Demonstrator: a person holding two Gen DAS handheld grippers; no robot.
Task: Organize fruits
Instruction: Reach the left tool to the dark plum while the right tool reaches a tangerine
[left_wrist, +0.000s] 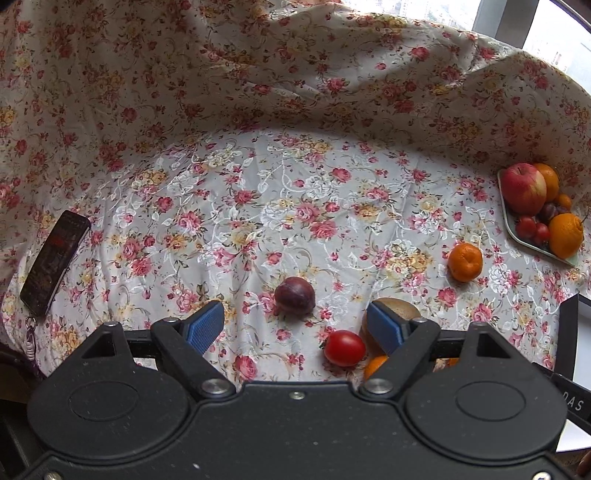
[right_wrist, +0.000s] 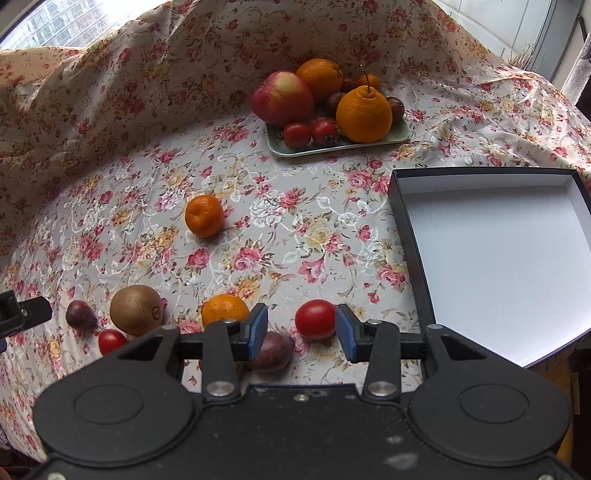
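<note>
Right wrist view, nearest first: the right gripper (right_wrist: 301, 328) stands spread, with a red tomato (right_wrist: 315, 319) between its blue pads and touching or nearly touching the right-hand one — not yet pinched, as far as I can judge. Just beside the left pad lie a dark plum (right_wrist: 275, 350) and a small orange (right_wrist: 224, 309). Toward the cloth's left edge sit a kiwi (right_wrist: 136, 309), a second plum (right_wrist: 80, 314) and another tomato (right_wrist: 110, 341). A mandarin (right_wrist: 204, 215) rests alone mid-cloth. The dark box (right_wrist: 495, 266) at the right edge holds nothing.

At the far edge the green plate (right_wrist: 332, 147) is piled — apple (right_wrist: 282, 98), oranges, tomatoes, plums.

In the left wrist view, the left gripper (left_wrist: 293, 325) is also spread, empty, low over the floral tablecloth (left_wrist: 258, 206).

Judging by this, the sorting is barely begun: seven loose fruits remain.
</note>
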